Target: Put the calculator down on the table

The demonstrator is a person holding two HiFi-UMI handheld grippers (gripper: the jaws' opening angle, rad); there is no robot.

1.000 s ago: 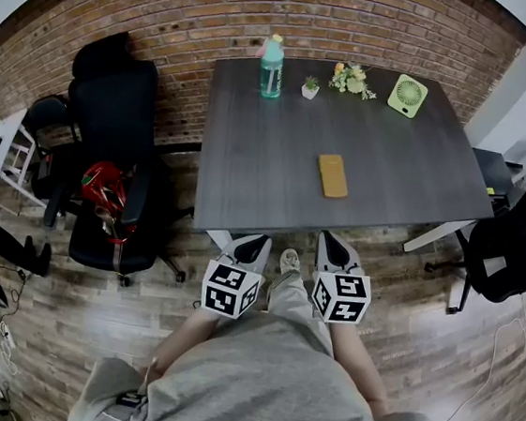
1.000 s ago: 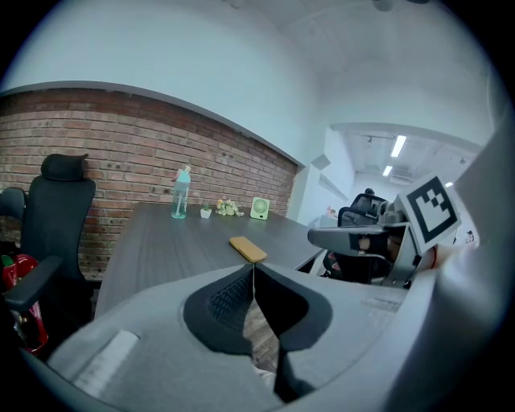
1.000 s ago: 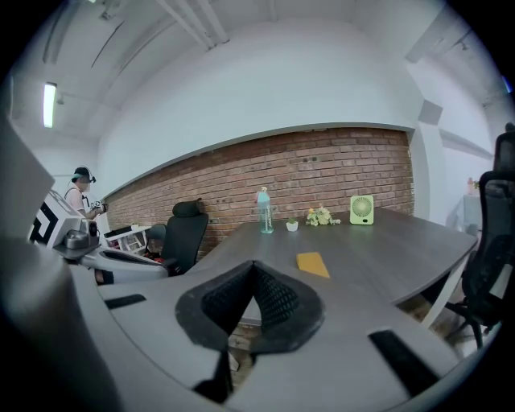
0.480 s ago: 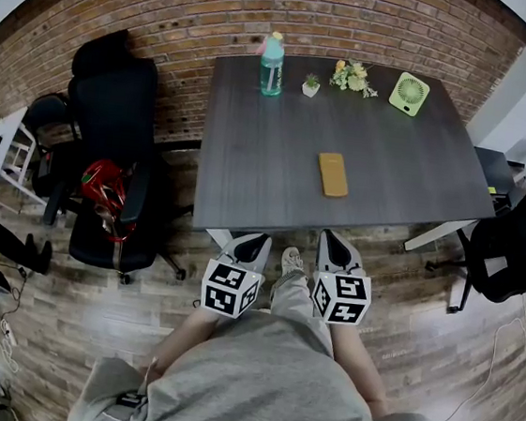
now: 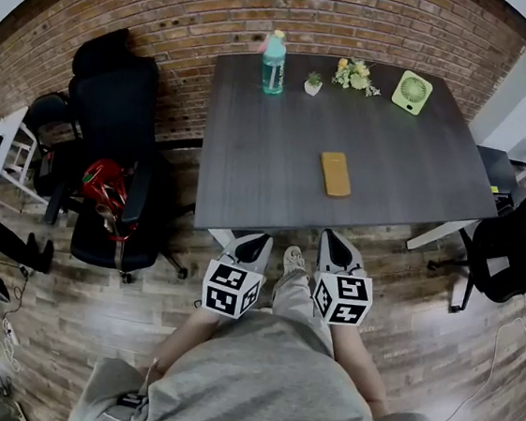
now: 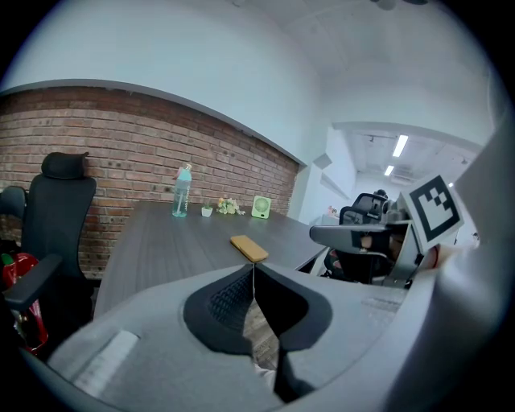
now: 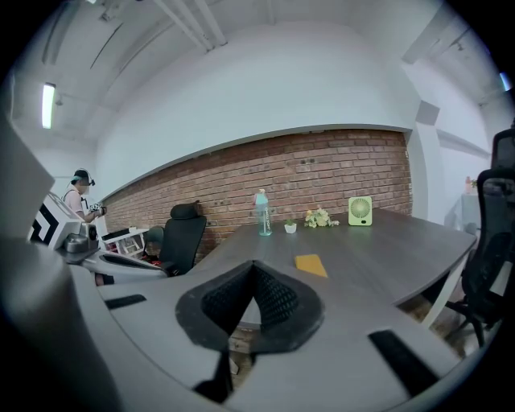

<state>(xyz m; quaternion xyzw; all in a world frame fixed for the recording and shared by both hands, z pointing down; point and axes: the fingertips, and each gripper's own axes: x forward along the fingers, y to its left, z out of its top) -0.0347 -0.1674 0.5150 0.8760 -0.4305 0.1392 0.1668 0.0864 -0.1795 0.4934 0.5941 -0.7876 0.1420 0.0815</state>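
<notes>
Head view has the calculator [image 5: 335,174] lying flat on the bench [image 5: 250,156], right of the middle and nearer the front edge than the back, with bare top all round it. My left gripper [image 5: 251,248] and right gripper [image 5: 335,251] hover side by side just off the front edge, well apart from the calculator. In each gripper view my fingers [image 6: 225,302] meet tip to tip with nothing between them. I judge the set-down done: the calculator rests level, and no corner overhangs an edge. Doing this well now means no meddling: hands off the bench, no nudge to square it up. The water bottle [image 5: 274,64], potted plant [image 5: 311,84], flowers [image 5: 356,75] and green fan [image 5: 411,92] stand along the back edge, far from the calculator.
</notes>
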